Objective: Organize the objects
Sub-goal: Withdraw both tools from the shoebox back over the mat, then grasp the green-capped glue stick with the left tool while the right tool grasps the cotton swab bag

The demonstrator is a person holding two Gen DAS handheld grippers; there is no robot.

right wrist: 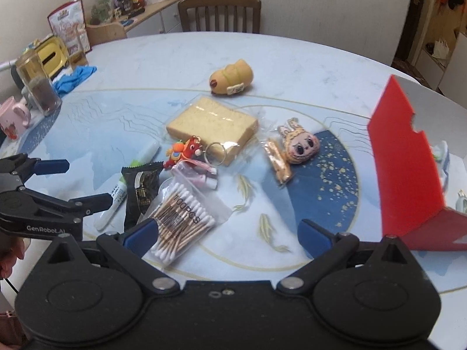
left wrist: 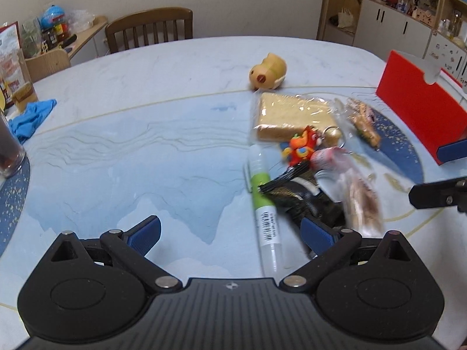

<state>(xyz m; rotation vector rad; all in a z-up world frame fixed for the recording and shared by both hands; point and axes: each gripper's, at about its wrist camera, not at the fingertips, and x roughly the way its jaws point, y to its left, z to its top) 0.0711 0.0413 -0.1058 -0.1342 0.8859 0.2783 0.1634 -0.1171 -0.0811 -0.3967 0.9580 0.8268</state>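
Clutter for sorting lies mid-table: a cotton swab bag (right wrist: pixel 182 221) just beyond the right gripper (right wrist: pixel 227 233), a green-banded tube (left wrist: pixel 264 204) ahead of the left gripper (left wrist: pixel 230 233). Both grippers gape wide, holding nothing. Judged an approach step; next comes closing on one item. At three o'clock, the red box (right wrist: pixel 405 163) hides its contents.

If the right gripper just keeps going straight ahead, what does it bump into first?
Probably the bag of cotton swabs: the right gripper is open, and its left finger pad already sits at the bag's edge. The middle of its path looks bare table up to the wrapped bread, though depth is hard to judge.
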